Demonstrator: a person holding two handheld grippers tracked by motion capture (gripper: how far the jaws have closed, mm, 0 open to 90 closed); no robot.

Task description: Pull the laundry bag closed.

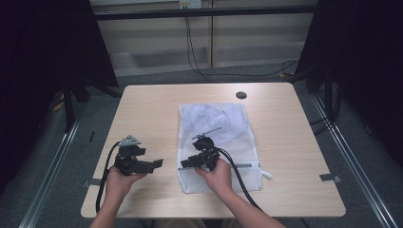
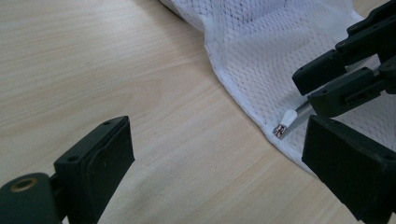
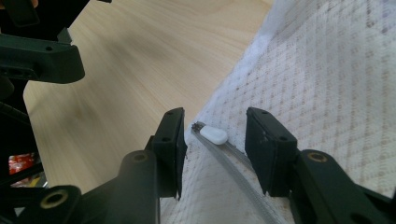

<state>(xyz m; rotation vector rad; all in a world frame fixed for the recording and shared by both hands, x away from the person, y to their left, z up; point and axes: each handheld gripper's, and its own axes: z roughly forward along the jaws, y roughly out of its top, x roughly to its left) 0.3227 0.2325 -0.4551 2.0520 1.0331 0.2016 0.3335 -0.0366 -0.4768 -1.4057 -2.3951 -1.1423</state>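
Observation:
A white mesh laundry bag (image 1: 223, 123) lies flat in the middle of the wooden table (image 1: 152, 109), its grey zipper (image 1: 247, 165) running along the near end. The zipper's white pull tab (image 3: 214, 135) sits at the bag's left corner, between the jaws of my right gripper (image 3: 214, 140); the pads stand apart from the tab on both sides. In the high view my right gripper (image 1: 186, 164) rests on that corner. My left gripper (image 1: 159, 163) is held just left of the bag, open over bare wood (image 2: 219, 154), facing the tab (image 2: 288, 119) and the right gripper (image 2: 345, 79).
A round black grommet (image 1: 241, 94) sits in the table near its far edge. Cables (image 1: 195, 52) hang beyond the table, and dark curtains stand on both sides. Bare wood lies to the left and right of the bag.

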